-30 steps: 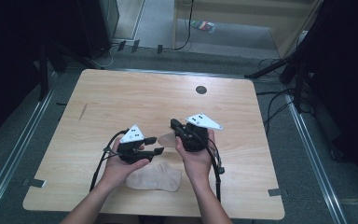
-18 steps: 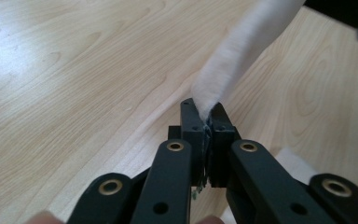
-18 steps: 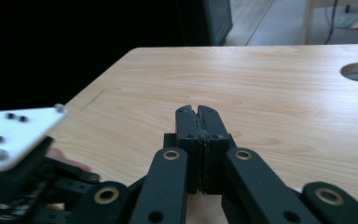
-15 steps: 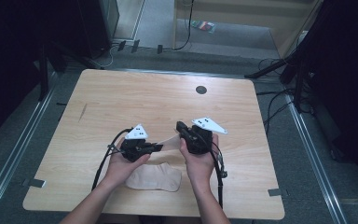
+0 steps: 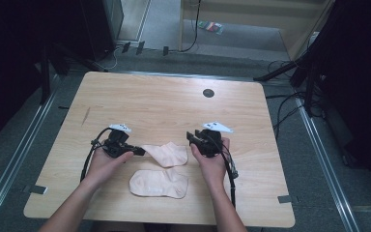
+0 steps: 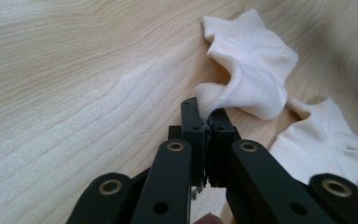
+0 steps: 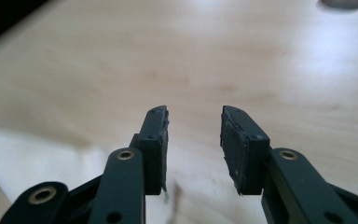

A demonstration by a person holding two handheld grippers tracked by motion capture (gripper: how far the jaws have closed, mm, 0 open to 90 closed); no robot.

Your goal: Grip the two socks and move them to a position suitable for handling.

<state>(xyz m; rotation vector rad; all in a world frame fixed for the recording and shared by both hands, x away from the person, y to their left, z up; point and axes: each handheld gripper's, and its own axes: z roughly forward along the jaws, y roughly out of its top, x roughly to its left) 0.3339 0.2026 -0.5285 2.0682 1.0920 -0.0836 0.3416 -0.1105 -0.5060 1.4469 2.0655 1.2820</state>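
Two cream ankle socks lie near the table's front edge. The upper sock [image 5: 166,153] [image 6: 251,70] is spread between my two grippers, and the lower sock [image 5: 158,182] [image 6: 324,140] lies flat just in front of it. My left gripper [image 5: 137,151] [image 6: 205,114] is shut on the upper sock's left edge, low over the wood. My right gripper [image 5: 192,137] [image 7: 193,121] stands just right of that sock; its jaws have just been opening and nothing is between them. A pale blur of sock [image 7: 37,158] shows at its lower left.
The wooden table [image 5: 174,106] has a small dark round hole [image 5: 208,93] near its far right. Black cables [image 5: 229,169] trail from both grippers toward the front edge. Dark stands and cables ring the table on the floor.
The hands have parted: the left gripper went left with the sock's edge in it, the right gripper sank to the right and let go. The upper sock now lies on the table.
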